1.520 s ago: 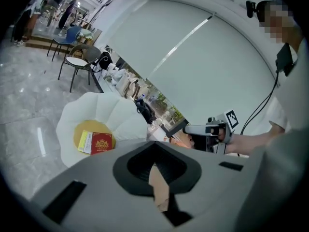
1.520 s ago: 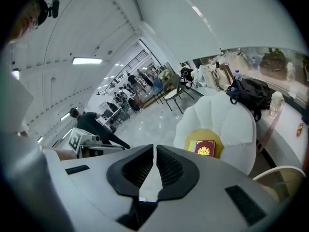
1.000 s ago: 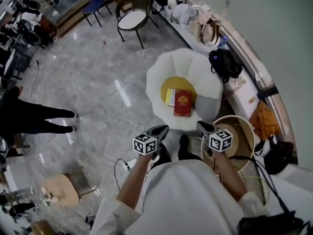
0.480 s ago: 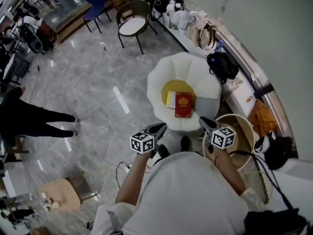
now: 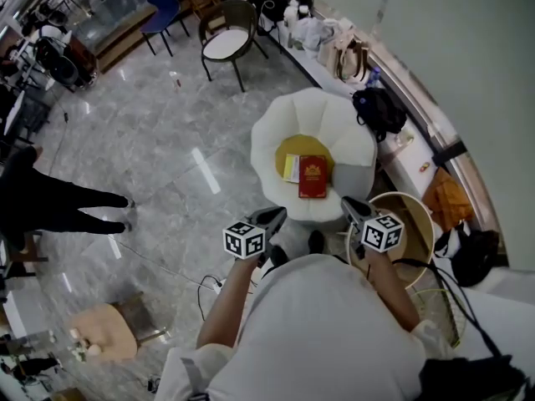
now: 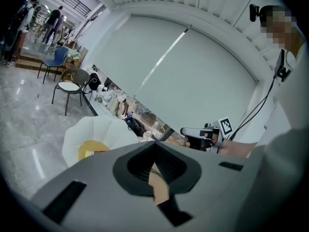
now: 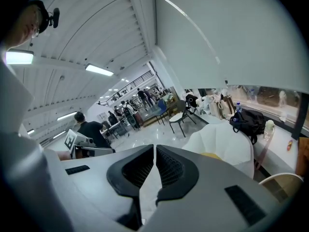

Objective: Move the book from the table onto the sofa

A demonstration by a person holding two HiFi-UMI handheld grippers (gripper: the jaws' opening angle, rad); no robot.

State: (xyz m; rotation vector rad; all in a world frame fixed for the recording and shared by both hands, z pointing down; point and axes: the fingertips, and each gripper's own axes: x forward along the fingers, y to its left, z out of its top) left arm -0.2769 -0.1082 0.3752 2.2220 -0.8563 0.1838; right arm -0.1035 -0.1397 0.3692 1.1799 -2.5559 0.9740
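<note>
Both grippers sit slightly higher in the head view than a second ago, while the red book (image 5: 313,178) has stayed at the front edge of the yellow cushion (image 5: 294,147) on the white sofa (image 5: 334,124), with a pale yellow-and-white item (image 5: 290,169) just beside it on the left. The left gripper (image 5: 276,216) and right gripper (image 5: 349,207) hover short of the sofa's front edge, with the round table (image 5: 415,228) just right of them. In the left gripper view the jaws are pressed together on nothing. In the right gripper view the jaws likewise meet, empty, with the sofa beyond them.
</note>
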